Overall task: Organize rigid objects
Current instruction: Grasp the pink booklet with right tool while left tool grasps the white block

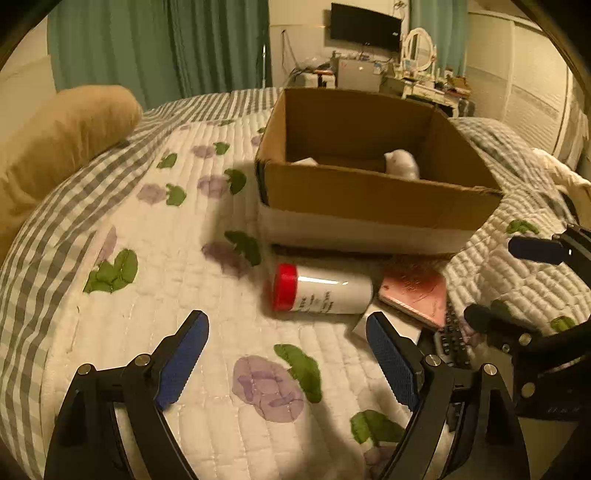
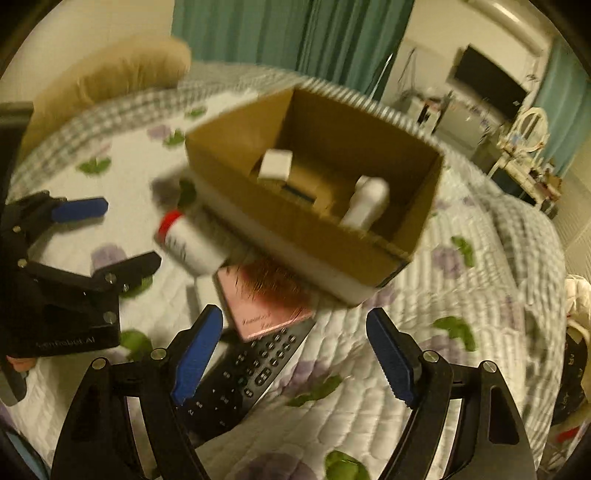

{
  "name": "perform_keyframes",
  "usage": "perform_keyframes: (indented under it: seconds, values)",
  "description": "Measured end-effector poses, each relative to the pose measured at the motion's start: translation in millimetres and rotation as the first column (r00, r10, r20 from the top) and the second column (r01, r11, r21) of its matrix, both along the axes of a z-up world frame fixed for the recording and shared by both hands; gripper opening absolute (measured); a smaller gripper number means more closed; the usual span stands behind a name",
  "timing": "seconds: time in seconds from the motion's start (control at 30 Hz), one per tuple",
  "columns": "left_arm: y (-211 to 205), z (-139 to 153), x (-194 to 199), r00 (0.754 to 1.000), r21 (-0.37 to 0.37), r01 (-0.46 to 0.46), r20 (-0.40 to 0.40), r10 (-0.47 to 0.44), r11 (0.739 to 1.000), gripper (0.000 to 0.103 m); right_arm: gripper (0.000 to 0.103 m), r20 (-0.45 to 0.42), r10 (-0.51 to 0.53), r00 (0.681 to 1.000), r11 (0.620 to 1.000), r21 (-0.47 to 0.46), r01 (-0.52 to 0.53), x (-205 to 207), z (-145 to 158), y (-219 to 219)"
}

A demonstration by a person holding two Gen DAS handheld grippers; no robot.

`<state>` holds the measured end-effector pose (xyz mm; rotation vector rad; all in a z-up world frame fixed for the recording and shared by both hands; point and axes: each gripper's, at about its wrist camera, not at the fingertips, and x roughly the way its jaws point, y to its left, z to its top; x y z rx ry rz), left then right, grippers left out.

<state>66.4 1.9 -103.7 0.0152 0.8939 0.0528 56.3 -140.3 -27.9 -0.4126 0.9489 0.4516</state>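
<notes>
An open cardboard box [image 1: 369, 199] [image 2: 295, 218] stands on the quilted bed; a white bottle [image 1: 402, 164] [image 2: 365, 203] and a white cube [image 2: 275, 164] lie inside. A white jar with a red lid [image 1: 321, 290] [image 2: 188, 240] lies on its side in front of the box, beside a pink box [image 1: 417, 295] [image 2: 262, 299] and a black remote [image 1: 452, 339] [image 2: 251, 369]. My left gripper [image 1: 288, 354] is open and empty, just short of the jar. My right gripper [image 2: 295, 358] is open and empty above the remote's right end.
A tan pillow [image 1: 62, 140] [image 2: 110, 81] lies at the bed's far left. The floral quilt [image 1: 184, 295] covers the bed. A dresser with a mirror [image 1: 417, 62] and a wall TV [image 1: 365, 26] stand beyond. The other gripper shows in each view [image 1: 517, 288] [image 2: 107, 236].
</notes>
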Motion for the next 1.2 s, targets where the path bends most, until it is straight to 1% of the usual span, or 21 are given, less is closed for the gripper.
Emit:
perform_keyframes:
  seconds: [0.1,0.27,0.33,0.4,0.57,0.6,0.67,0.7,0.8,0.83,0.9,0.97,1.07,1.13,1.17,1.2]
  values:
    - [1,-1,0,1.0,0.003,-0.003,0.002,0.003,1.0,0.089,0.08,-0.087,0.03,0.996,0.998,-0.058,-0.035,8,-23,10]
    - [4,-7,1,1.0,0.011,-0.013,-0.01,0.013,1.0,0.089,0.08,-0.151,0.047,0.987,0.985,-0.159,-0.071,15,-48,24]
    - [5,-9,1,1.0,0.004,-0.012,-0.01,0.012,1.0,0.089,0.08,-0.146,0.049,0.988,0.976,-0.204,-0.079,17,-54,29]
    - [5,-9,1,1.0,0.0,-0.012,-0.008,0.012,1.0,0.089,0.079,-0.126,0.054,0.991,0.971,-0.223,-0.081,18,-54,33]
    - [6,-9,0,1.0,-0.005,-0.014,-0.01,0.014,1.0,0.089,0.078,-0.029,0.054,0.998,0.966,-0.253,-0.059,21,-41,41]
    - [6,-9,0,1.0,-0.004,-0.015,-0.011,0.015,1.0,0.089,0.078,-0.011,0.059,0.998,0.964,-0.259,-0.06,21,-37,42]
    - [6,-10,2,1.0,0.0,-0.016,-0.014,0.016,1.0,0.089,0.078,0.052,0.079,0.996,0.956,-0.288,-0.061,19,-33,44]
    - [6,-10,2,1.0,0.002,-0.016,-0.015,0.016,1.0,0.089,0.078,0.064,0.087,0.994,0.952,-0.301,-0.063,19,-32,46]
    - [7,-11,2,1.0,-0.001,-0.017,-0.017,0.017,1.0,0.089,0.078,0.014,0.133,0.991,0.948,-0.294,-0.123,17,-38,52]
    - [7,-11,2,1.0,-0.001,-0.017,-0.017,0.017,1.0,0.089,0.078,-0.011,0.163,0.987,0.942,-0.297,-0.159,13,-40,54]
    - [7,-11,3,1.0,-0.001,-0.018,-0.019,0.018,1.0,0.089,0.078,-0.034,0.194,0.981,0.924,-0.329,-0.194,6,-47,60]
    - [7,-11,3,1.0,0.0,-0.019,-0.02,0.019,1.0,0.089,0.078,-0.045,0.191,0.981,0.907,-0.375,-0.194,7,-56,64]
    - [7,-11,3,1.0,0.0,-0.02,-0.021,0.02,1.0,0.089,0.078,-0.062,0.174,0.983,0.905,-0.384,-0.184,14,-64,65]
    - [7,-11,3,1.0,-0.001,-0.02,-0.021,0.02,1.0,0.089,0.076,-0.059,0.168,0.984,0.903,-0.392,-0.177,20,-67,67]
    - [7,-11,3,1.0,-0.001,-0.02,-0.021,0.02,1.0,0.089,0.069,-0.058,0.17,0.984,0.903,-0.39,-0.179,21,-67,67]
    - [7,-11,3,1.0,-0.003,-0.02,-0.021,0.02,1.0,0.089,0.057,-0.056,0.175,0.983,0.905,-0.384,-0.183,24,-68,65]
